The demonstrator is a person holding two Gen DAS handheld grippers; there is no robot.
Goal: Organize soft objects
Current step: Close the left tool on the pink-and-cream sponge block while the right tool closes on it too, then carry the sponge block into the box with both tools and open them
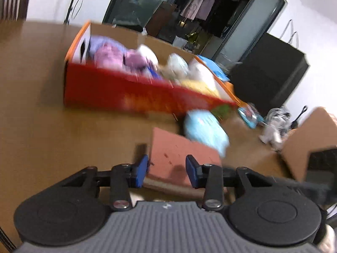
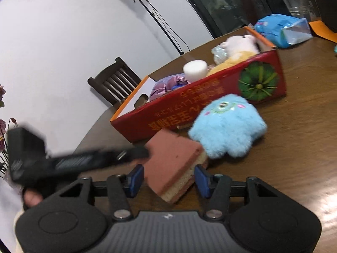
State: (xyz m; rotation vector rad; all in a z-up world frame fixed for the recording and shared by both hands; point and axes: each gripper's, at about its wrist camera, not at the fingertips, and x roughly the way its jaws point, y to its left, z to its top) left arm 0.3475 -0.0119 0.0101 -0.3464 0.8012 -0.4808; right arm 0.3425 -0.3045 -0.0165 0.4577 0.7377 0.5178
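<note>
A red box (image 2: 210, 109) stands open on the worktop (image 2: 294, 147), already part filled with soft things: a purple cloth (image 2: 168, 84), a white foam puck (image 2: 194, 68) and a pale plush (image 2: 240, 42). It looks like the collecting place, which would explain why the loose items lie just beside its near wall. A blue plush (image 2: 227, 126) rests against that wall, and a sponge (image 2: 174, 160), reddish on top and yellow below, lies next to the plush, nearest the tools.

Both tongs converge on the sponge. The right tongs (image 2: 168, 181) stand half open, the sponge's near corner between the blue pads (image 2: 134, 179), with a gap visible at each side; nothing is gripped. The left tongs (image 1: 166, 170) are also partly open around the sponge's (image 1: 179, 158) edge; the left pad seems to touch it, the right stands clear. Blur makes a firm grip impossible to confirm.
</note>
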